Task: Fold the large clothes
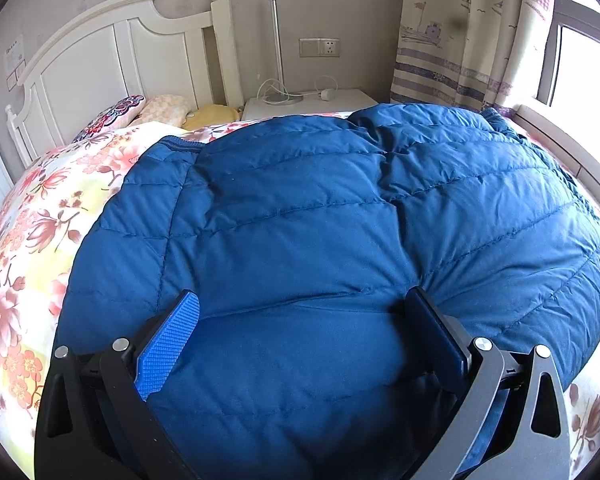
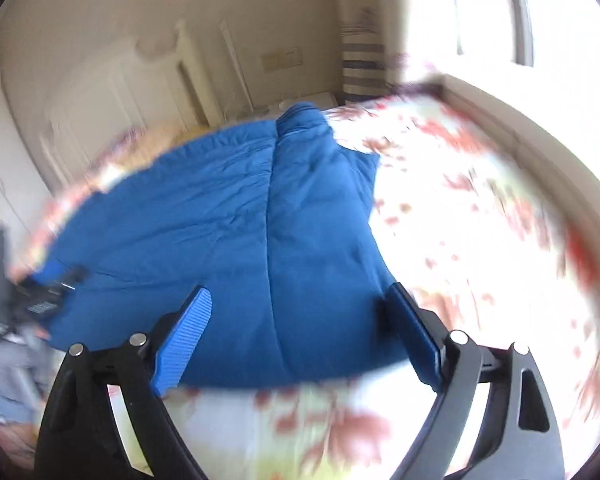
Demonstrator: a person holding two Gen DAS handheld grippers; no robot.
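The left gripper [image 1: 300, 320] hangs spread wide over the blue quilted jacket [image 1: 320, 208]; the right gripper [image 2: 300, 320], equally agape, hovers at the jacket's near edge. The jacket lies on the floral bedsheet [image 1: 32, 240], below the white headboard [image 1: 100, 60].

The left wrist view sits low and close over the blue padded jacket [image 1: 300, 220], facing the headboard [image 1: 112, 60] at upper left. The right wrist view, blurred, looks from higher and farther back; both share jacket, floral bedspread [image 2: 480, 220] and headboard.
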